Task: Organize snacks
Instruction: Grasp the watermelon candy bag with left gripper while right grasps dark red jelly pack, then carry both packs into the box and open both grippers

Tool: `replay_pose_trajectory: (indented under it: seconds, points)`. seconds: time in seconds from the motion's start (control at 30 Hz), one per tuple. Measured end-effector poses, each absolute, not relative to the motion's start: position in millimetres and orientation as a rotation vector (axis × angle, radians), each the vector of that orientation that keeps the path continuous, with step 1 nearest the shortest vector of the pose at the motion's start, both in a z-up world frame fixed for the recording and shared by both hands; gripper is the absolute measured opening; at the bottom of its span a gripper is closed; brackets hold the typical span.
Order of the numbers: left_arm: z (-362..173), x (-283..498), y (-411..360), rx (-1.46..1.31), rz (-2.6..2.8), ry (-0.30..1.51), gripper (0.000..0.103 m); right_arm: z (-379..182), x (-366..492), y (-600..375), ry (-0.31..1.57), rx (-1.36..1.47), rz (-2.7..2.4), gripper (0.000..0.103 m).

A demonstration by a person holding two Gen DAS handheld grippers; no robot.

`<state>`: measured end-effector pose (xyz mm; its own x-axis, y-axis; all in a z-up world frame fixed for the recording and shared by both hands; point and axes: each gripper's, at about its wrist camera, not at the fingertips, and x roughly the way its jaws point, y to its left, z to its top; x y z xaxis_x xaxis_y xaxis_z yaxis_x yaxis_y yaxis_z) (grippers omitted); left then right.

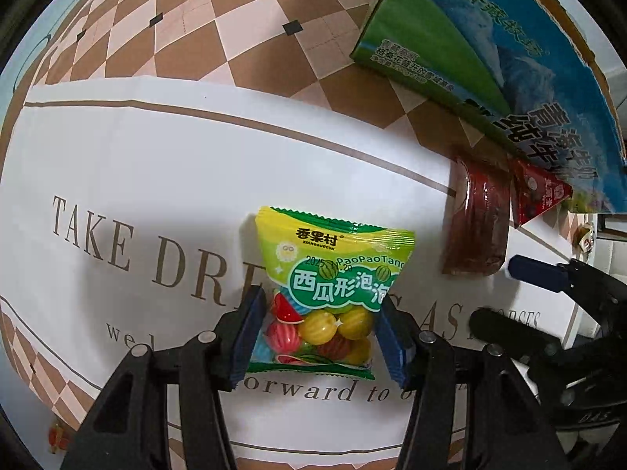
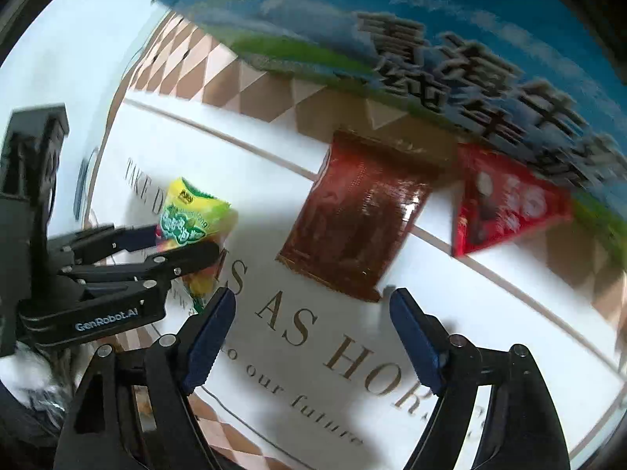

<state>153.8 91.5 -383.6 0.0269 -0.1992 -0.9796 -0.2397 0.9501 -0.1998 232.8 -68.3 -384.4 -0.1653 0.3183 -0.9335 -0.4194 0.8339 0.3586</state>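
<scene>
Black two-finger left gripper (image 1: pixel 319 335) with blue ribbed pads: jaws closed onto the lower half of a yellow-green plastic packet of watermelon-shaped bubble gum balls (image 1: pixel 329 286), one pad pressed to each side edge. Packet lies flat on a white tablecloth with a brown checked border and brown lettering (image 1: pixel 156 180).

Black two-finger right gripper (image 2: pixel 313 337), same blue pads: jaws wide apart, nothing between them, poised over the cloth just short of a dark red-brown translucent flat pouch (image 2: pixel 352 215) (the right wrist view is motion-blurred, so contact cannot be judged).

Red triangular foil snack packet (image 2: pixel 505 207): beside the pouch, on its far side from the gum packet, its upper edge against the carton.

Large blue-and-green printed cardboard carton (image 1: pixel 509 58): stands along the cloth's far edge, behind both red items.

Left gripper also shows in the right wrist view (image 2: pixel 184 241), at left, clamped on the gum packet (image 2: pixel 192 215).
</scene>
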Motion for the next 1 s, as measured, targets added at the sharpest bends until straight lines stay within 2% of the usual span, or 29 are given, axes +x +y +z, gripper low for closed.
replay_pose_trajectory:
  seconds: [0.17, 0.33, 0.43, 0.47, 0.5, 0.87, 1.0]
  points:
    - [-388, 165, 123, -0.364, 0.048, 1.556, 0.053, -385, 249, -76, 1.593, 0.003, 0.425, 0.084]
    - [-393, 168, 122, -0.361, 0.065, 1.555, 0.053, -394, 262, -67, 1.553, 0.047, 0.248, 0.084]
    - [-392, 167, 113, -0.334, 0.076, 1.556, 0.053, -393, 257, -57, 1.534, -0.044, 0.187, 0.071]
    - [-392, 167, 111, -0.322, 0.082, 1.558, 0.053, -392, 254, -54, 1.528, -0.055, 0.19, 0.059]
    - [-392, 166, 110, -0.311, 0.086, 1.559, 0.053, -390, 251, -53, 1.526, -0.062, 0.2, 0.055]
    - [-394, 146, 79, -0.22, 0.072, 1.629, 0.053, -402, 193, -123, 1.78, -0.023, 0.185, 0.055]
    - [-398, 148, 64, -0.132, 0.085, 1.641, 0.055, -403, 194, -129, 1.797, 0.001, 0.161, 0.059]
